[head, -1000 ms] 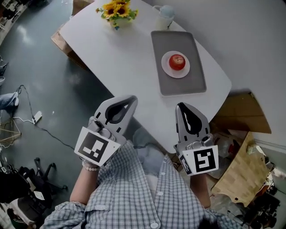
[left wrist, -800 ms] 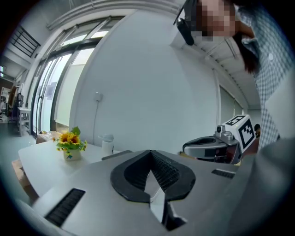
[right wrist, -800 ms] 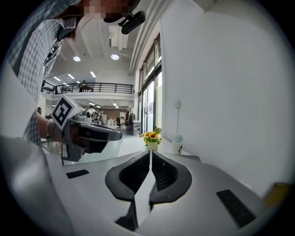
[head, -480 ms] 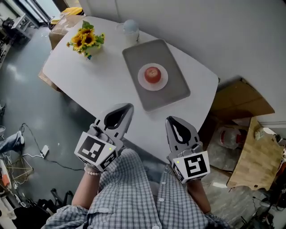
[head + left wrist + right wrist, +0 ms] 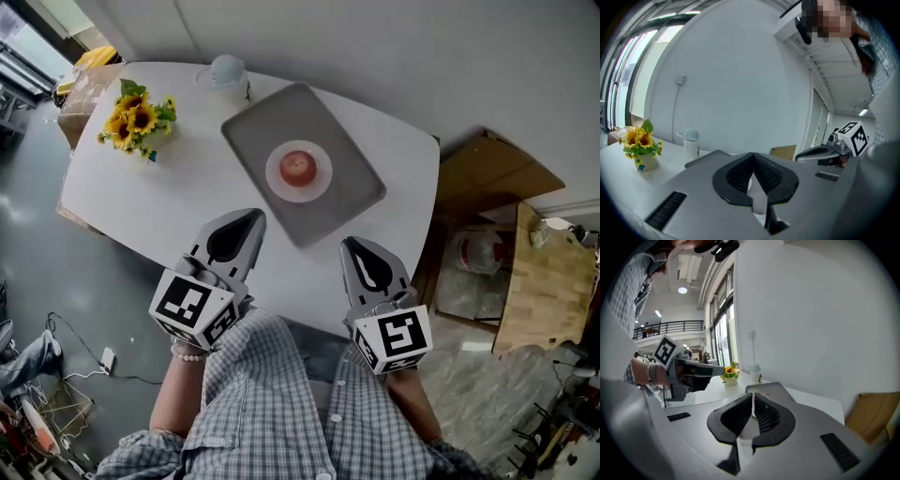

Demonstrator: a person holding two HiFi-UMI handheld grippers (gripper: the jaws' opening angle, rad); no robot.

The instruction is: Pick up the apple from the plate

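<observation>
head view: left gripper (image 5: 251,216) and right gripper (image 5: 350,243) hang near, jaws closed empty, probably pre-reach, apple (image 5: 298,167) on far plate (image 5: 274,184).

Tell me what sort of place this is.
Probably a lab or office workspace staged as a dining corner. A white table carries sunflowers and an apple on a plate, while cardboard lies on the bare grey floor.
</observation>
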